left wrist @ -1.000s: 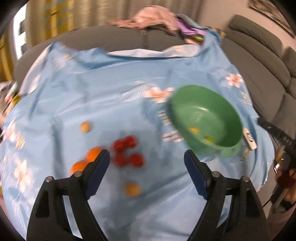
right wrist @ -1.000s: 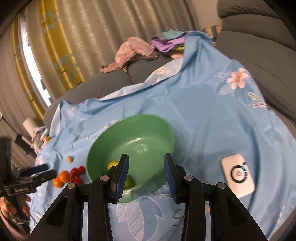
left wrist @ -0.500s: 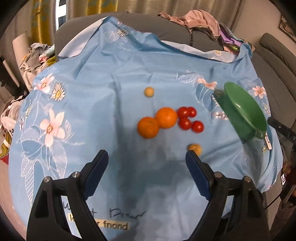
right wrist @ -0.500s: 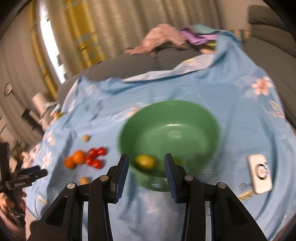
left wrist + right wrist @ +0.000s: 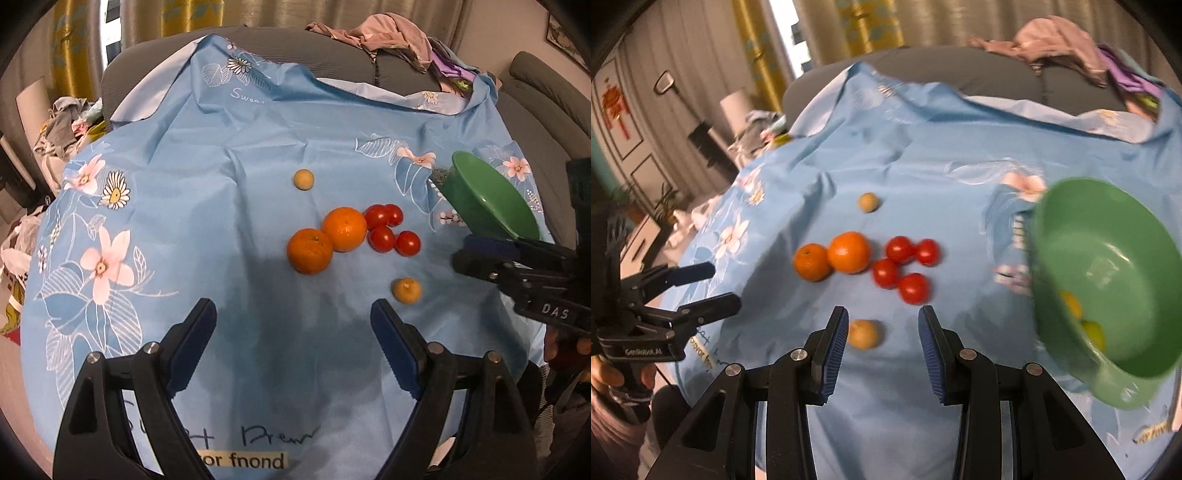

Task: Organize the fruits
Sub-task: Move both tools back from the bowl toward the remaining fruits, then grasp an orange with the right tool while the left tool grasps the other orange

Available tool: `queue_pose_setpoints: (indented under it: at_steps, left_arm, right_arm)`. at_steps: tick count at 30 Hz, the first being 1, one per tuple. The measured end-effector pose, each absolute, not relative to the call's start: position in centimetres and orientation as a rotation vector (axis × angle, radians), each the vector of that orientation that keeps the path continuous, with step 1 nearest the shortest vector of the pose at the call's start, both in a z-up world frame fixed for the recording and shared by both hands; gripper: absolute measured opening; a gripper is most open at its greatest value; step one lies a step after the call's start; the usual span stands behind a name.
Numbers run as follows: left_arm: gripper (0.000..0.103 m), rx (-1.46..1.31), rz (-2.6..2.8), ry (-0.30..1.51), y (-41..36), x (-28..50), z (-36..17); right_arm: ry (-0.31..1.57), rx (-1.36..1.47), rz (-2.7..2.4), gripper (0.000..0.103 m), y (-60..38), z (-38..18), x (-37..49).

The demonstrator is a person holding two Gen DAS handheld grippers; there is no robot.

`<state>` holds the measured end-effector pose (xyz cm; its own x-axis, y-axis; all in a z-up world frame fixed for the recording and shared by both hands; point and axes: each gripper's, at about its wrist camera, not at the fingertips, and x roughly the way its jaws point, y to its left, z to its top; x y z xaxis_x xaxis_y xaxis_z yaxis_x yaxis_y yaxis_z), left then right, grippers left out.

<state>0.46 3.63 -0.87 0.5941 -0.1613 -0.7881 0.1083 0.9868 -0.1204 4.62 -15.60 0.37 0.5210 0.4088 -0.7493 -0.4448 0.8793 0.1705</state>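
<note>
Two oranges point(image 5: 327, 240) lie touching mid-cloth, with several red tomatoes point(image 5: 391, 230) just to their right. One small tan fruit point(image 5: 303, 179) lies behind them and another point(image 5: 407, 290) in front. A green bowl point(image 5: 1108, 291) at the right holds yellow fruits point(image 5: 1082, 317); it also shows in the left wrist view point(image 5: 487, 206). My left gripper point(image 5: 293, 341) is open and empty, near of the oranges. My right gripper point(image 5: 882, 332) is open and empty, just above the near tan fruit point(image 5: 863, 334).
A blue flowered cloth point(image 5: 184, 206) covers the surface. Behind it is a grey sofa back with piled clothes point(image 5: 388, 33). More clutter lies at the left edge point(image 5: 62, 122). The right gripper appears at the right of the left wrist view point(image 5: 524, 273).
Both grippers swung left from the bowl toward the loose fruit. The bowl slid to the right edge of both views. The right gripper now hovers over the near tan fruit.
</note>
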Motion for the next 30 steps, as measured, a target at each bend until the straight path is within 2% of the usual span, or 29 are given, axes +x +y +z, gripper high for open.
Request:
queue_pose_setpoints:
  at_steps: [30]
  left_arm:
    - [0.082, 0.010, -0.257, 0.955, 2.3, 4.9, -3.4]
  right_arm:
    - [0.966, -0.141, 0.609, 0.041, -8.4, -3.0, 12.5]
